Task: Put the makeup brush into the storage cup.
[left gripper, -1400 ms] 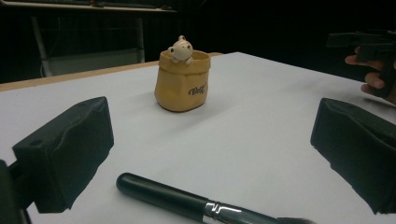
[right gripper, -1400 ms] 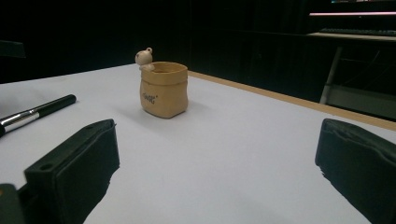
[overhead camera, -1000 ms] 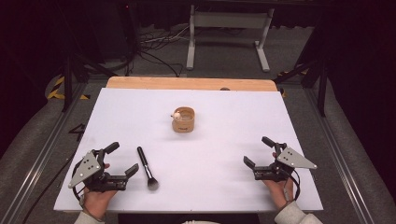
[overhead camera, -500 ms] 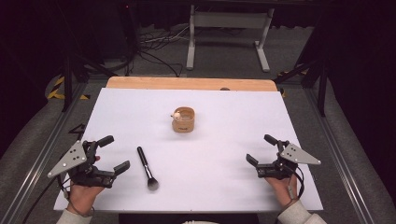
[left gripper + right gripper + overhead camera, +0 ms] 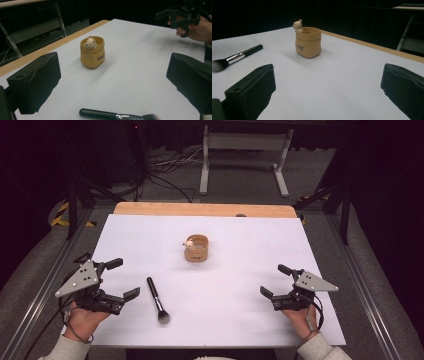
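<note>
A small tan cup [image 5: 196, 249] with a little bear figure on its rim stands upright in the middle of the white table top [image 5: 250, 245]; it also appears in the left gripper view as the cup [image 5: 92, 52] and in the right gripper view as the cup [image 5: 308, 42]. A black-handled makeup brush [image 5: 156, 299] lies flat, bristles toward me, just right of my left gripper [image 5: 122, 279], which is open and holds nothing. The brush [image 5: 117, 116] lies across the bottom of the left gripper view. My right gripper [image 5: 275, 281] rests open near the front right, nothing between its jaws.
A strip of bare wood [image 5: 200, 209] runs along the table's far edge. Beyond it stand a metal frame stand [image 5: 245, 155] and cables on the floor. Metal rails [image 5: 40, 285] border the table on both sides.
My left gripper has drifted left and a bit away from the brush, tilting its grey plate outward. The right gripper has shifted slightly right. Cup and brush have not moved.
</note>
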`<move>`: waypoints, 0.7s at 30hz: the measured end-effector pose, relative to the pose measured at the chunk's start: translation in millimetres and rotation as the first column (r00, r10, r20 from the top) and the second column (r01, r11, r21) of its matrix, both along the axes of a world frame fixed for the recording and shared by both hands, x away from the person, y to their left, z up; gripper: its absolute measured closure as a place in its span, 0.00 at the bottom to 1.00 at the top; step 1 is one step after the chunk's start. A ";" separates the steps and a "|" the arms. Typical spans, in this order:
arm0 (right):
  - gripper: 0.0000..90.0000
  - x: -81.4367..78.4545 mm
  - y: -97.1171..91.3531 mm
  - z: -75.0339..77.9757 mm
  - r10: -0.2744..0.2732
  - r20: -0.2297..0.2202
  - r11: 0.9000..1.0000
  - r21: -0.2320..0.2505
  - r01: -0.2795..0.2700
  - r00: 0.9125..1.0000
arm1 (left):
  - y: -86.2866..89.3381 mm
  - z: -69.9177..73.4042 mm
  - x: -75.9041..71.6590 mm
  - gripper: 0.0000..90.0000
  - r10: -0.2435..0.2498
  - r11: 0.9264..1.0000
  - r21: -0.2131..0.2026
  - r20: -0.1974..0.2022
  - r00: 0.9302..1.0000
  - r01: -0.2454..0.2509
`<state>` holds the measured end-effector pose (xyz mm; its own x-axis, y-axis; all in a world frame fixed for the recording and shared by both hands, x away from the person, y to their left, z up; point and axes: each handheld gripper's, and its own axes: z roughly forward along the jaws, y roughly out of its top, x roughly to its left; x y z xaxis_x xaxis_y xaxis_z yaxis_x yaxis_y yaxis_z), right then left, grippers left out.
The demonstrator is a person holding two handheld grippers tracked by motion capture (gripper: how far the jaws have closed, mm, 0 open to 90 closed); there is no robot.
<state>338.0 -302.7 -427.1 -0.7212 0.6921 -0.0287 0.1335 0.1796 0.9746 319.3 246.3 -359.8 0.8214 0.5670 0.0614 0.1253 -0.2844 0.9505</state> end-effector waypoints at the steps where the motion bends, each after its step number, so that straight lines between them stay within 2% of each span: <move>1: 0.00 0.2 -0.2 0.4 0.002 0.000 1.000 0.005 -0.002 1.000 | -2.2 2.4 0.9 0.00 -0.005 1.000 0.021 -0.004 1.000 0.005; 3: 0.00 1.0 -1.5 1.3 0.003 0.000 1.000 0.014 -0.003 1.000 | -4.6 4.3 1.9 0.00 -0.009 0.999 0.037 -0.011 1.000 0.009; 4: 0.00 1.6 -2.0 1.4 0.000 -0.002 1.000 0.015 0.000 1.000 | -7.2 7.1 3.7 0.00 -0.019 0.997 0.074 -0.019 1.000 0.021; 6: 0.00 2.2 -2.8 1.1 0.000 -0.005 1.000 0.018 0.000 1.000 | -13.7 10.7 5.7 0.00 -0.033 0.993 0.115 -0.028 0.999 0.036; 9: 0.00 3.5 -4.8 0.5 0.000 -0.013 1.000 0.023 0.000 1.000 | -20.1 14.8 8.2 0.00 -0.042 0.986 0.159 -0.030 0.999 0.046; 10: 0.00 3.7 -5.4 0.6 0.002 -0.014 1.000 0.023 -0.002 1.000 | -23.0 16.9 10.0 0.00 -0.048 0.982 0.183 -0.030 0.998 0.053; 11: 0.00 3.7 -5.4 0.6 0.002 -0.014 1.000 0.023 -0.002 1.000 | -23.0 16.9 10.0 0.00 -0.048 0.982 0.183 -0.030 0.998 0.053; 12: 0.00 3.9 -6.0 0.7 0.004 -0.012 1.000 0.026 -0.003 1.000 | -26.0 18.1 11.0 0.00 -0.052 0.978 0.199 -0.035 0.998 0.058; 14: 0.00 3.9 -7.7 1.0 0.007 -0.011 0.999 0.039 -0.007 1.000 | -31.7 20.5 13.7 0.00 -0.061 0.966 0.249 -0.035 0.997 0.068; 19: 0.00 3.7 -11.1 1.3 0.005 -0.017 0.999 0.044 -0.005 1.000 | -42.1 22.0 21.2 0.00 -0.081 0.937 0.333 -0.076 0.994 0.102; 21: 0.00 3.5 -12.4 1.3 0.004 -0.023 0.999 0.046 -0.003 1.000 | -46.1 22.0 24.2 0.00 -0.093 0.923 0.364 -0.096 0.991 0.122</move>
